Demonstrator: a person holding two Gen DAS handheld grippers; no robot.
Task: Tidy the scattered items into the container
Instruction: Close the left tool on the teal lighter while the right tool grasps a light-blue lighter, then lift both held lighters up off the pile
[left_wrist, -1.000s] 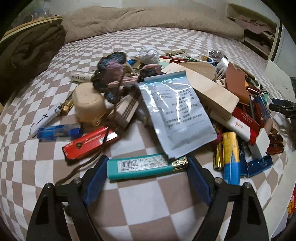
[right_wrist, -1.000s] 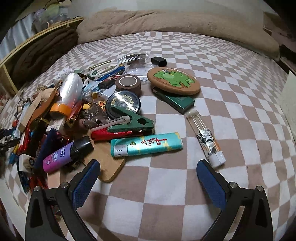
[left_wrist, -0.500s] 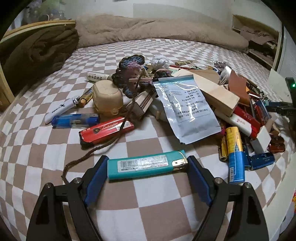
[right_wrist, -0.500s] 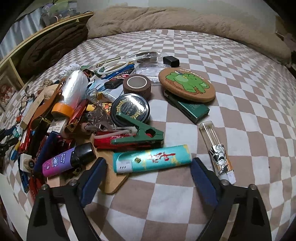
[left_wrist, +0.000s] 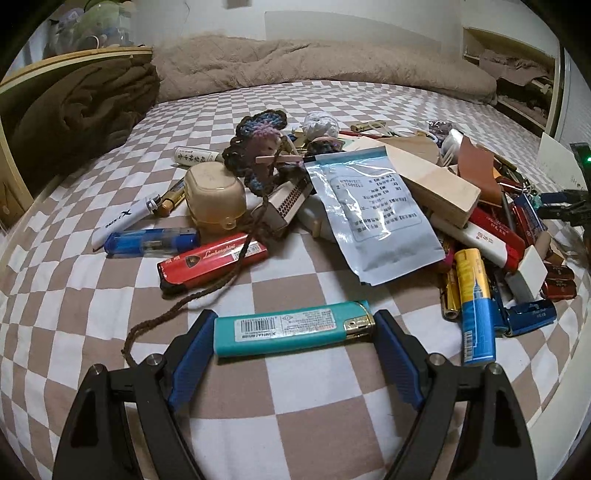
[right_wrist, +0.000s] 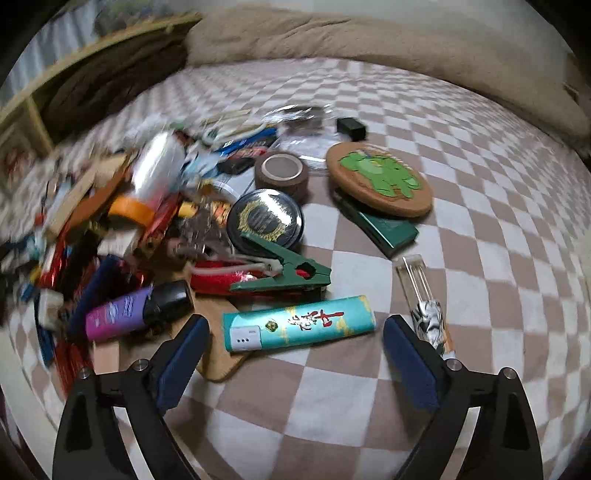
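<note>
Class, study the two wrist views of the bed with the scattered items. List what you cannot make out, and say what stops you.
- Container: in neither view.
- Left side of the pile, right wrist view: motion blur smears the items.
- Print on the foil pouch, left wrist view: too small, glare.
- Items beneath the wooden block, left wrist view: covered.
- Black device with green light, left wrist view: cut off by the edge.

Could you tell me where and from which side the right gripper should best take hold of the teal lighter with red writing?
Probably end to end, from above. The lighter lies flat and crosswise between the right gripper's opening jaws, neither pad touching it. Its left end rests on the cork board, so close level, taking care not to catch that board.
</note>
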